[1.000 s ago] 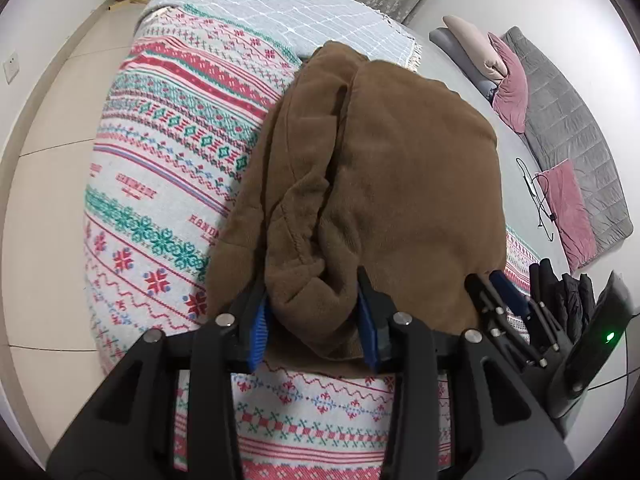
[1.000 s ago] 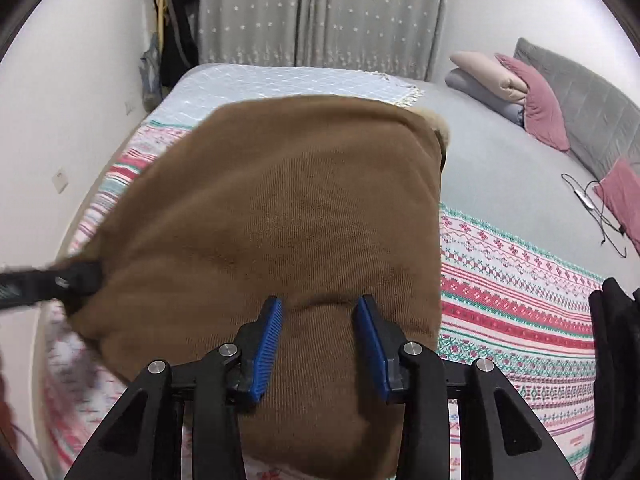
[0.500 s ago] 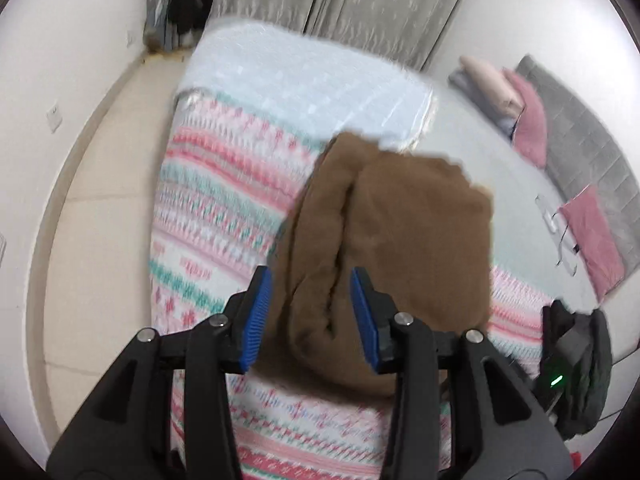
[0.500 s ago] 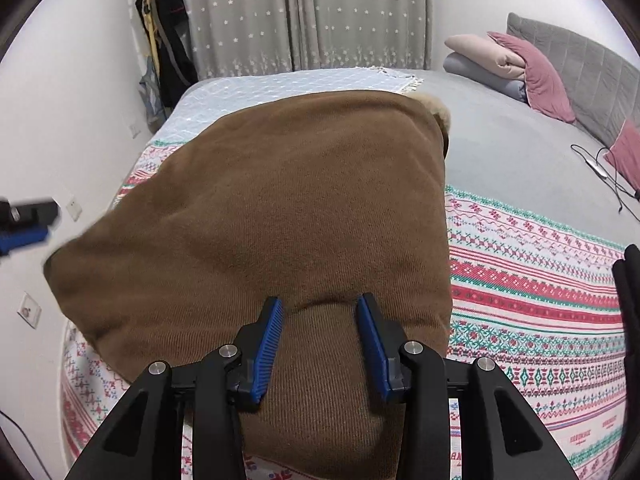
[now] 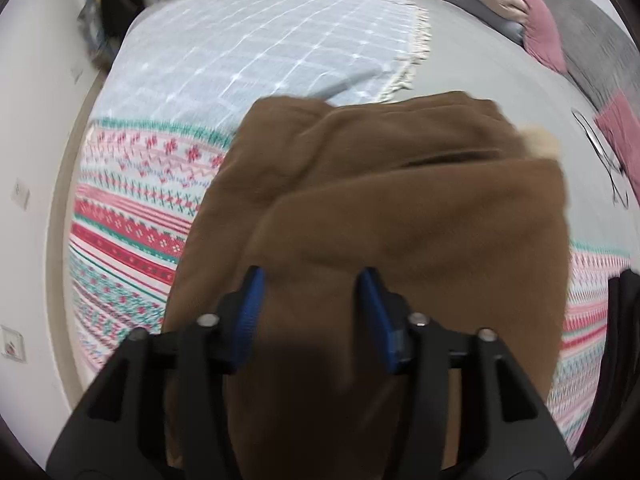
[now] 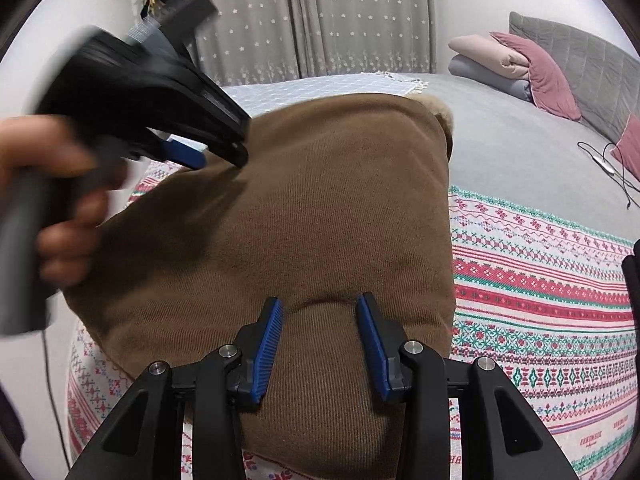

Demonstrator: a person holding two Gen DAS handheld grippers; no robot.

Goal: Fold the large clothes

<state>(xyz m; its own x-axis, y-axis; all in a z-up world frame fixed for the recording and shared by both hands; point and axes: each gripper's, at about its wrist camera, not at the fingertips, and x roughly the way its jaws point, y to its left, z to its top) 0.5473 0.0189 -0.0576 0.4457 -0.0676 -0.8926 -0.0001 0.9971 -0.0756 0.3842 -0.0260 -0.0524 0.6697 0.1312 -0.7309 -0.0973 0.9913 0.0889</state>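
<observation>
Nearest in the right wrist view, the right hand-held gripper (image 6: 318, 340) is seen with a raised fold of the brown garment (image 6: 304, 216) pinched between its blue pads (image 6: 267, 354). In the left wrist view, the left hand-held gripper (image 5: 310, 314) is shown with its jaws opening; brown cloth lies between and under the pads (image 5: 249, 312), but the blur prevents it from being told whether they press on it. The same left hand-held gripper is caught, motion-blurred, at the upper left of the right wrist view, carried by a person's hand (image 6: 52, 196), its tips at the far left part of the garment. The brown garment, folded into a thick bundle with a pale fleecy lining (image 6: 434, 104) showing at its far corner, is laid on a patterned red, green and white blanket (image 6: 552, 292) spread over the bed (image 6: 520, 152). Beyond the garment, a pale blue checked throw with a fringed edge (image 5: 272, 52) is spread. A black cable (image 6: 612, 168) is noted on the grey bedding to the right. Farthest off, folded pillows (image 6: 492, 60), pink cushions (image 6: 550, 78), a grey padded headboard (image 6: 580, 52) and starred grey curtains (image 6: 340, 16) are recorded.
</observation>
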